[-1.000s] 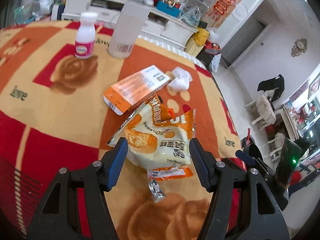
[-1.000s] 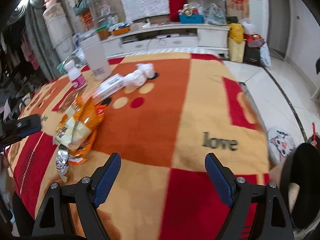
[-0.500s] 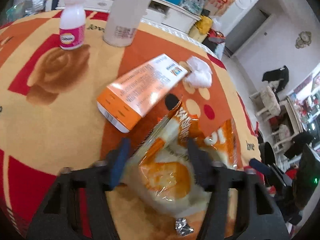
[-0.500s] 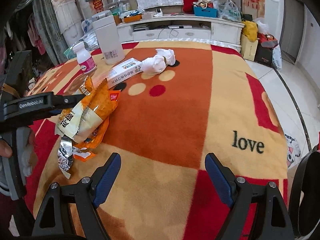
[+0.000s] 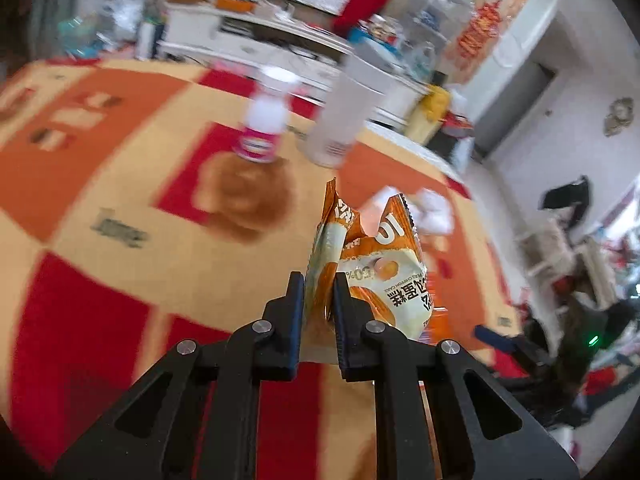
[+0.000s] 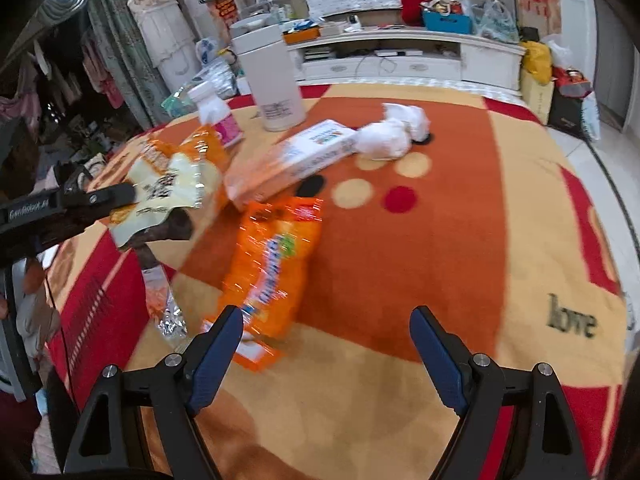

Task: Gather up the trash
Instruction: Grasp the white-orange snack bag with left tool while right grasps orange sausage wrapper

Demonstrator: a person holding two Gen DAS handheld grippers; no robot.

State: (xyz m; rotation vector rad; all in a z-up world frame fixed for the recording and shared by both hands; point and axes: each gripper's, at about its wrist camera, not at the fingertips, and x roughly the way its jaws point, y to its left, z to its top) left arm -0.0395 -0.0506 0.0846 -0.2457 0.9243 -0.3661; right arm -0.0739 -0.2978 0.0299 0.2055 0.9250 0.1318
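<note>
Now left tongs [image 5: 319, 294] pinch the cake wrapper [image 5: 376, 276]; right tongs [image 6: 326, 330] gape above the blanket [image 6: 460, 208]

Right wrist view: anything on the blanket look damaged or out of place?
Yes. A torn orange snack bag lies crumpled near the right gripper, with a ripped foil scrap beside it. The orange-and-white box lies flat. No spill visible.

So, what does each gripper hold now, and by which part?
The left gripper pinches the cream and orange snack wrapper by its crumpled side edge. The right gripper is open and holds nothing.
</note>
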